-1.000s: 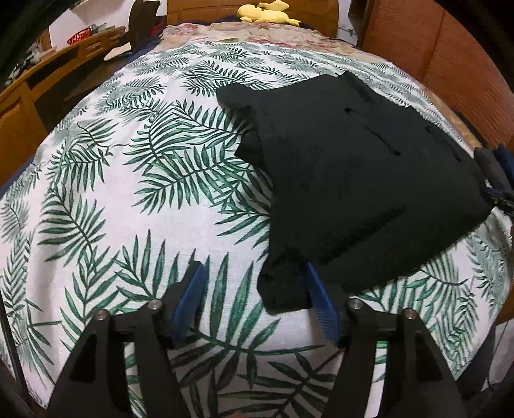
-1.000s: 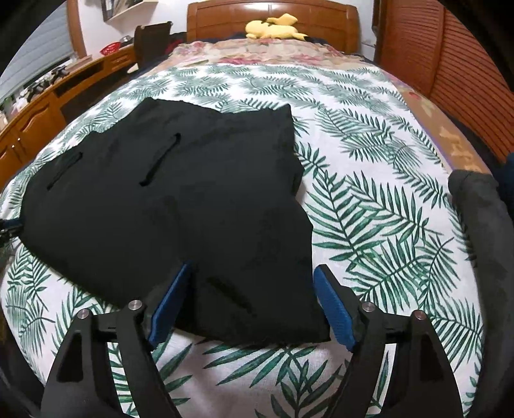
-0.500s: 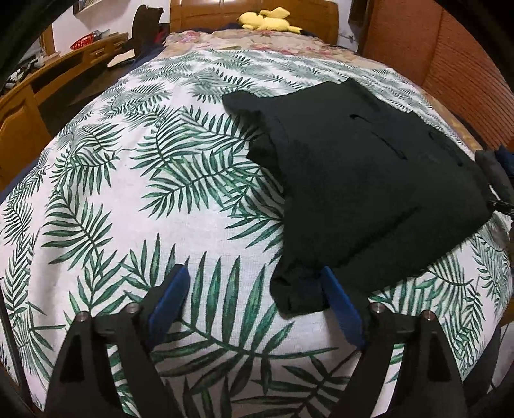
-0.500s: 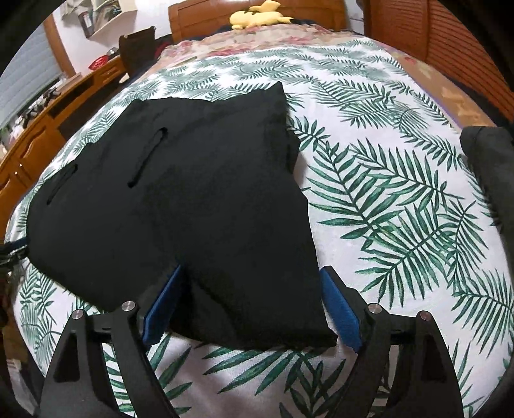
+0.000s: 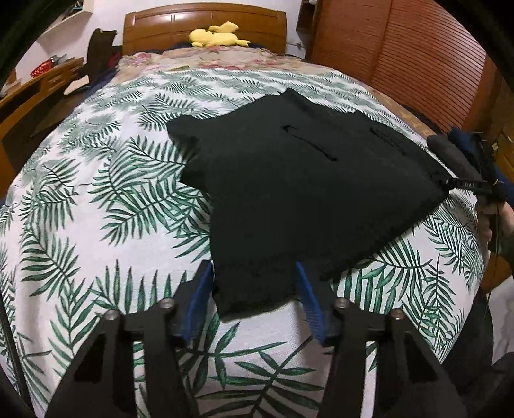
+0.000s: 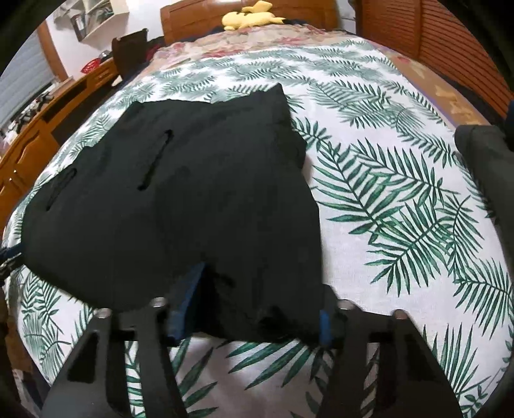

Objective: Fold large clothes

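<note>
A black garment (image 5: 305,186) lies partly folded on a bed with a palm-leaf sheet (image 5: 96,199). My left gripper (image 5: 253,299) is open, its blue pads either side of the garment's near left corner. In the right wrist view the same garment (image 6: 180,209) fills the left half. My right gripper (image 6: 257,305) is open, with the near right corner of the cloth lying between and over its pads. The right gripper also shows at the garment's far corner in the left wrist view (image 5: 465,183).
A yellow plush toy (image 5: 218,37) lies by the wooden headboard (image 5: 205,24). A wooden desk (image 6: 48,128) runs along the left side of the bed. Slatted wooden doors (image 5: 417,58) stand on the right. A dark object (image 6: 485,167) sits at the bed's right edge.
Both grippers have moved forward over the garment's near corners. The left one has also shifted right, so the corner now sits between its pads. Both stay open.
</note>
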Action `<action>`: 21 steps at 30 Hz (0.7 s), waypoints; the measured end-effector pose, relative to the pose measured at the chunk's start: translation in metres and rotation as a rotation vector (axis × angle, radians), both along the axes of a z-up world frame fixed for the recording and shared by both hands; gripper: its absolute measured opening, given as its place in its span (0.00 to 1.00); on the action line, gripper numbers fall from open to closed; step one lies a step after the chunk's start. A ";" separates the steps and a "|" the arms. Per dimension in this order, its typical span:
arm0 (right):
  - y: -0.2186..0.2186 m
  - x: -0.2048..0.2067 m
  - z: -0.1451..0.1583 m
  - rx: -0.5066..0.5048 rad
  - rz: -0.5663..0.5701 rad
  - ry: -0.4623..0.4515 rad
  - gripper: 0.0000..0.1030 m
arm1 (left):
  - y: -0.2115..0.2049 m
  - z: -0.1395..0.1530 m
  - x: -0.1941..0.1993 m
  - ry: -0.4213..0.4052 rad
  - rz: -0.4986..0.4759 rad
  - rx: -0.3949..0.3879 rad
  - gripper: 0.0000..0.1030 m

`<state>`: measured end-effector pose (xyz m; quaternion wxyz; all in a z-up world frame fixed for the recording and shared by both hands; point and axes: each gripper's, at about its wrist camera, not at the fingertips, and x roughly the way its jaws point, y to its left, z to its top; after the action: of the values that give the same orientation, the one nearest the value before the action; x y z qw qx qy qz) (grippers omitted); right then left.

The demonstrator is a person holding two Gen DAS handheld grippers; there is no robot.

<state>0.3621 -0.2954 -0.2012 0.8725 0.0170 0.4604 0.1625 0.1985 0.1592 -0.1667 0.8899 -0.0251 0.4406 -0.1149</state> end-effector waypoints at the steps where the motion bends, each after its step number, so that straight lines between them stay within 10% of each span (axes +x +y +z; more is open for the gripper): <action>1: 0.000 -0.002 0.003 0.001 -0.003 -0.015 0.33 | 0.001 -0.002 0.001 0.009 -0.001 -0.007 0.46; 4: 0.000 -0.005 0.008 -0.001 -0.008 -0.036 0.19 | 0.002 -0.006 0.003 0.023 -0.003 -0.025 0.32; 5: 0.000 -0.007 0.011 0.000 -0.007 -0.050 0.17 | 0.002 -0.006 0.002 0.016 0.003 -0.026 0.08; 6: 0.001 -0.010 0.012 -0.003 -0.005 -0.061 0.14 | 0.001 -0.004 0.001 0.003 0.011 -0.019 0.05; 21: -0.029 -0.103 0.063 0.036 0.063 -0.171 0.11 | -0.034 0.051 -0.073 -0.057 0.064 -0.022 0.00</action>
<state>0.2587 -0.3242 -0.1386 0.9027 0.0041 0.3815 0.1991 0.1254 0.1251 -0.1156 0.9050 -0.0456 0.4128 -0.0920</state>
